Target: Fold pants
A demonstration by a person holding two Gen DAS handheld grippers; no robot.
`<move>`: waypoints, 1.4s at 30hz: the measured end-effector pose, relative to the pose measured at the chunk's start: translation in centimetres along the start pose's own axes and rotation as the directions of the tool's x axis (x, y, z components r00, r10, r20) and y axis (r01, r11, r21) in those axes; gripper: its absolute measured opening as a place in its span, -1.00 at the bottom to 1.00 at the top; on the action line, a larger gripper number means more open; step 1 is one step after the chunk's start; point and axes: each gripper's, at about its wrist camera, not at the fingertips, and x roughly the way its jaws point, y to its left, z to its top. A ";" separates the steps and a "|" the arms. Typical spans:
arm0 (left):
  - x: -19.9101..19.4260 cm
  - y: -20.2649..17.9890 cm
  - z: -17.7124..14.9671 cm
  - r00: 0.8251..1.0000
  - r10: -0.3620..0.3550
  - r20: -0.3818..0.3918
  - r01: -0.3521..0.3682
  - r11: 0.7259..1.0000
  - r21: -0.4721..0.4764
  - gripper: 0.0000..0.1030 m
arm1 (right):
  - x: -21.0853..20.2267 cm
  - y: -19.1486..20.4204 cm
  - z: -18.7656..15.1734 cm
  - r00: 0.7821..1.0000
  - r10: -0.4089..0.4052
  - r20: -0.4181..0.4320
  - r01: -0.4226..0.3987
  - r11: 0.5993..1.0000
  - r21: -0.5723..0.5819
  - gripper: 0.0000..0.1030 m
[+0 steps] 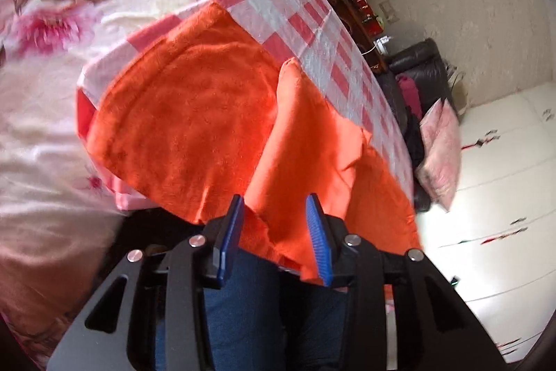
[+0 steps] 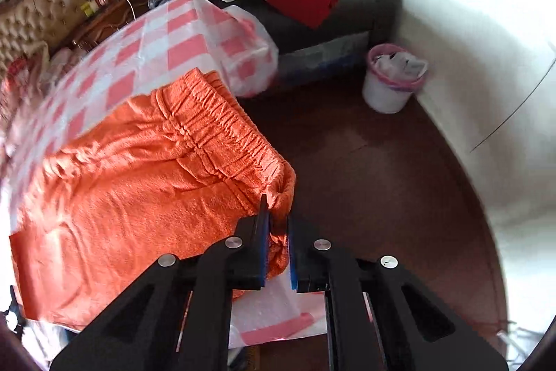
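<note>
**Orange pants on the checked worktop, one corner pinched**

You had the orange pants point(image 2: 139, 183) spread across the worktop point(image 2: 146, 40), which was covered in a red-and-white checked cloth. Their gathered elastic waistband point(image 2: 215, 124) lay toward the worktop's edge, on the side nearest the floor point(image 2: 365, 179).

Your right gripper point(image 2: 278, 242) had its fingers point(image 2: 264, 239) drawn nearly together on the end of that waistband, with a fold of orange fabric pressed between the blue pads.

Your left gripper point(image 1: 274, 232) held its fingers point(image 1: 318, 235) well apart. Orange fabric hung between and just beyond them at the near edge of the pants point(image 1: 194, 113), but neither pad was closed on it; whether a pad touched the cloth could not be told. In that view one layer of the pants lay turned over another, showing a smoother face point(image 1: 305, 141) beside the fluffier one.

Beyond the worktop were a floral bedspread point(image 1: 69, 23), a dark sofa point(image 2: 347, 6) piled with clothes and cushions, and a white bin point(image 2: 389, 82) with a pink liner on the floor.
</note>
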 end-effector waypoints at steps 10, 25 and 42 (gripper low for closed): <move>1.6 -0.4 1.8 0.998 0.030 0.047 -0.026 0.996 -0.087 -0.98 | 0.5 2.1 -0.1 0.990 -0.138 0.005 0.138 0.987 -0.077 -0.80; -5.2 -0.6 0.1 0.891 0.336 0.306 -0.369 0.928 0.055 -0.49 | 0.5 3.4 -0.2 0.979 -0.202 -0.003 0.200 0.974 -0.108 -0.73; 4.1 -3.3 8.1 0.842 0.474 0.258 -0.540 0.734 0.412 -0.97 | 0.3 1.7 -0.3 0.971 -0.238 0.006 0.238 0.969 -0.061 -0.02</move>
